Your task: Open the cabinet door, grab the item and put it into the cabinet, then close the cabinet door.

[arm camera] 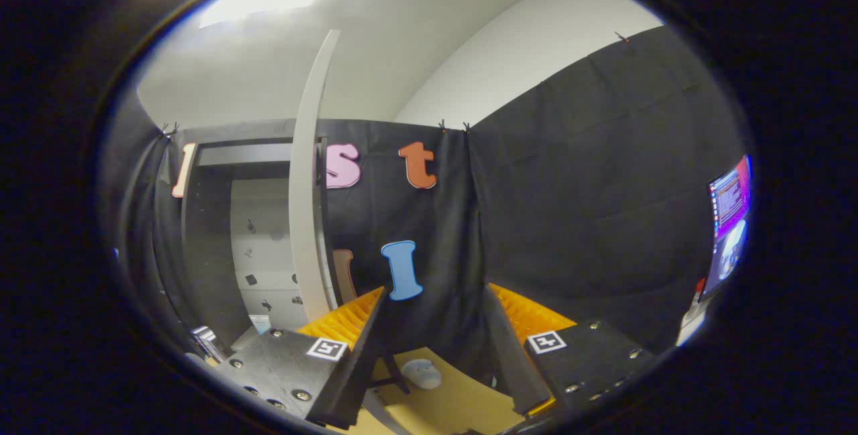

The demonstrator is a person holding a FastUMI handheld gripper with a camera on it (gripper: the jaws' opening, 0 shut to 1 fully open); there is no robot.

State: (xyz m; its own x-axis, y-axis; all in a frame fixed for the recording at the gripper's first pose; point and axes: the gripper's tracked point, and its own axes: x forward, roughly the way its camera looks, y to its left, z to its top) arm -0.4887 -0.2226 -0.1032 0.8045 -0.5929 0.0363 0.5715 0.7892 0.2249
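Observation:
The cabinet (221, 234) stands ahead and to the left of my fingers, dark-framed with a pale back panel inside. Its white door (305, 220) is swung open and I see it edge-on, rising tall just beyond my left finger. A small pale-grey rounded item (421, 373) lies on the tan tabletop (462, 401) below, between my two fingers and nearer the left one. My gripper (436, 293) is open, raised above the table, with nothing between its fingers.
Black cloth walls close the booth straight ahead and on the right. A lit monitor (729, 220) stands at the far right, with a small white bottle-like object (690, 318) below it. Some small things (208, 341) lie by the cabinet's foot.

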